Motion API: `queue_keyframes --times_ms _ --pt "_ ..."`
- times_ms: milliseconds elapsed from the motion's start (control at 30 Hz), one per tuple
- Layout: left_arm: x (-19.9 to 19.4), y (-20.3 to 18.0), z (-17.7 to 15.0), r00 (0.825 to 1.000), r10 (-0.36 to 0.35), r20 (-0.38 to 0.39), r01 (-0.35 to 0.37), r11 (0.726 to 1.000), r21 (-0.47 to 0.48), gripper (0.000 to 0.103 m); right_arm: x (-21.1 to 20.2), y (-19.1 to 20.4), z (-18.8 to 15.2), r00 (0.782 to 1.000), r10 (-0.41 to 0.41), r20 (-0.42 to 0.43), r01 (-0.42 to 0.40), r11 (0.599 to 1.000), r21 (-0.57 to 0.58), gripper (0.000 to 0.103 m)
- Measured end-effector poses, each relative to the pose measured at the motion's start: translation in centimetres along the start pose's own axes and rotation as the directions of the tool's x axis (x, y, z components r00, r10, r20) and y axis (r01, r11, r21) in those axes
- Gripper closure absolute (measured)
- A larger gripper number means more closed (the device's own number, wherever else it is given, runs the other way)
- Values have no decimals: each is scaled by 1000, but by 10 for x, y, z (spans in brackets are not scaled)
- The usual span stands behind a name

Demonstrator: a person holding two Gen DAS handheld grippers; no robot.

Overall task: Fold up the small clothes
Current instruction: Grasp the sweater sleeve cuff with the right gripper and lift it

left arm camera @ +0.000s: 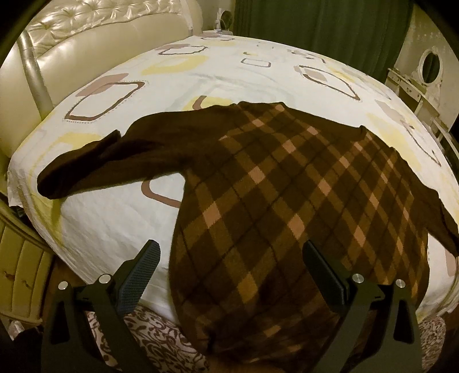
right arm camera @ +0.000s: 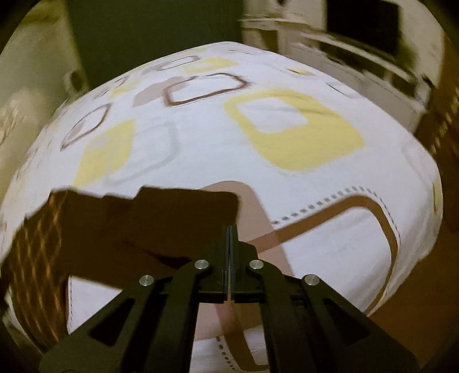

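A brown plaid sweater [left arm camera: 287,206] with plain dark brown sleeves lies spread on the bed, its hem hanging over the near edge. Its left sleeve [left arm camera: 109,160] stretches out to the left. My left gripper [left arm camera: 231,255] is open, hovering over the sweater's lower left part, with nothing between its fingers. In the right wrist view my right gripper [right arm camera: 230,229] is shut, at the end of the dark right sleeve [right arm camera: 172,218]; the sleeve's cuff edge sits at the fingertips, and I cannot tell whether fabric is pinched. The plaid body [right arm camera: 34,258] shows at the left.
The bed sheet [left arm camera: 114,229] is white with yellow and brown square shapes. A padded cream headboard [left arm camera: 86,37] stands at the left, green curtains [left arm camera: 315,25] behind, a white dresser with a round mirror [left arm camera: 430,66] at the right. A patterned rug [left arm camera: 160,344] lies below the bed edge.
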State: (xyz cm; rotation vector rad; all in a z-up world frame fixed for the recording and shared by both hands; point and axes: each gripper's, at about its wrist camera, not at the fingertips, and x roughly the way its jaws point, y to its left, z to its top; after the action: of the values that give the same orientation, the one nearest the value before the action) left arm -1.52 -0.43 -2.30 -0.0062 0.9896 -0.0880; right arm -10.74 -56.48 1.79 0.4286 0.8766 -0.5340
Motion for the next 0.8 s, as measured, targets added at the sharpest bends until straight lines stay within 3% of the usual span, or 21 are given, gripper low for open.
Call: queue_keyframes --times_ms 33,100,200,300,433,567,633,700,800 --pt "1 -1 -1 1000 3 -2 -3 1000 2 4 -1 8 0 1000 20 2 -20 1000 -24 96" --pt "2 -1 -2 1000 5 -9 -5 1000 4 4 7 29 2 997 81 -21 -81 996 -48 73" --pt "0 -2 -3 1000 1 -7 -1 1000 7 4 24 57 4 986 142 -83 -148 987 -65 65" --pt "-1 0 -2 1000 2 0 -2 1000 7 4 41 92 7 987 112 -117 -128 982 -141 55" --pt "2 4 -3 1000 -2 -16 2 1000 -8 4 61 117 13 988 36 -149 -62 982 -178 51" --pt "4 6 -2 1000 -5 -22 5 1000 -15 4 82 125 12 979 -64 -196 22 977 -210 51" --pt "4 8 -2 1000 -7 -21 7 1000 -19 4 90 120 9 970 -84 -227 36 977 -208 57" --pt "4 8 -2 1000 -7 -22 7 1000 -22 4 92 111 7 972 -80 -222 38 982 -187 85" --pt "5 8 -2 1000 -7 -29 6 1000 -24 4 84 95 10 976 -54 -210 27 991 -129 94"
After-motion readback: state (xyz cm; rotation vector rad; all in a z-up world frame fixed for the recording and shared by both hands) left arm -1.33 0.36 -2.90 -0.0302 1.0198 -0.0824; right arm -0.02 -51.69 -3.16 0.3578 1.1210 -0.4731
